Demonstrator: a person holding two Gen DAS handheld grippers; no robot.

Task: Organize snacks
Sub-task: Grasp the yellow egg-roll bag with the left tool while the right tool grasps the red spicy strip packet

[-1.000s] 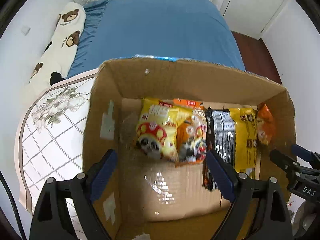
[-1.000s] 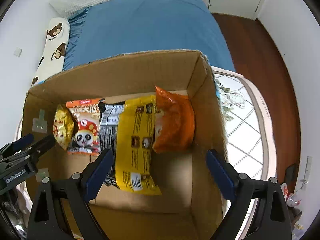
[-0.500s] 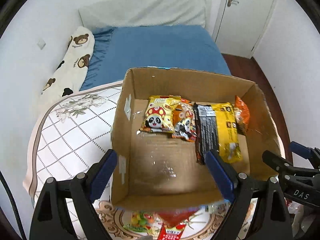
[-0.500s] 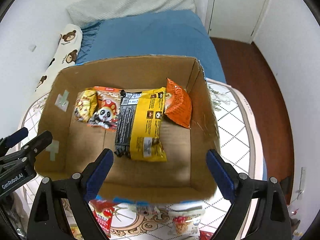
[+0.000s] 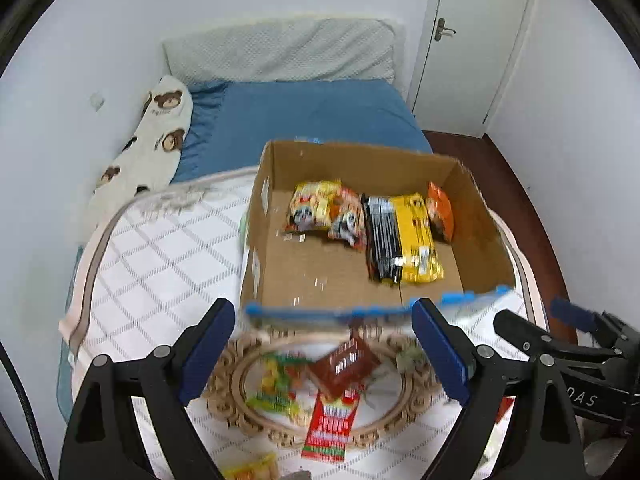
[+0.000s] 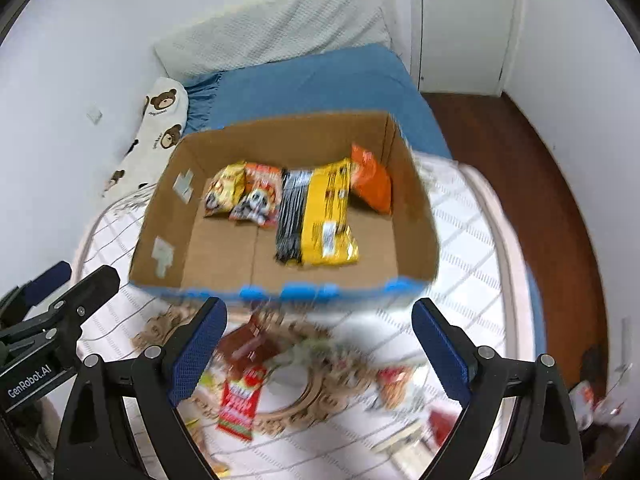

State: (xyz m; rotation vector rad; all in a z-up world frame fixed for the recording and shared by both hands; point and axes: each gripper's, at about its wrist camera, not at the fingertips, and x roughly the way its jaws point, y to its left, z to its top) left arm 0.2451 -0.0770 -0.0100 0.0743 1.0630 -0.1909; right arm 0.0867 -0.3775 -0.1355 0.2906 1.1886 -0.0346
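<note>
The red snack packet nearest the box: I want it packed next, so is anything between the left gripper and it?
Nothing visible. The red snack packet lies uncovered on the quilt just below the open left gripper, near the cardboard box.

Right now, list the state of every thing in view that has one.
Open-topped brown cardboard box: upright, part filled.
Yellow-and-black snack packet: lying flat inside the box.
Red snack packet: outside the box, on the quilt.
White door: closed.
Left gripper: open, empty.
Right gripper: open, empty.
</note>
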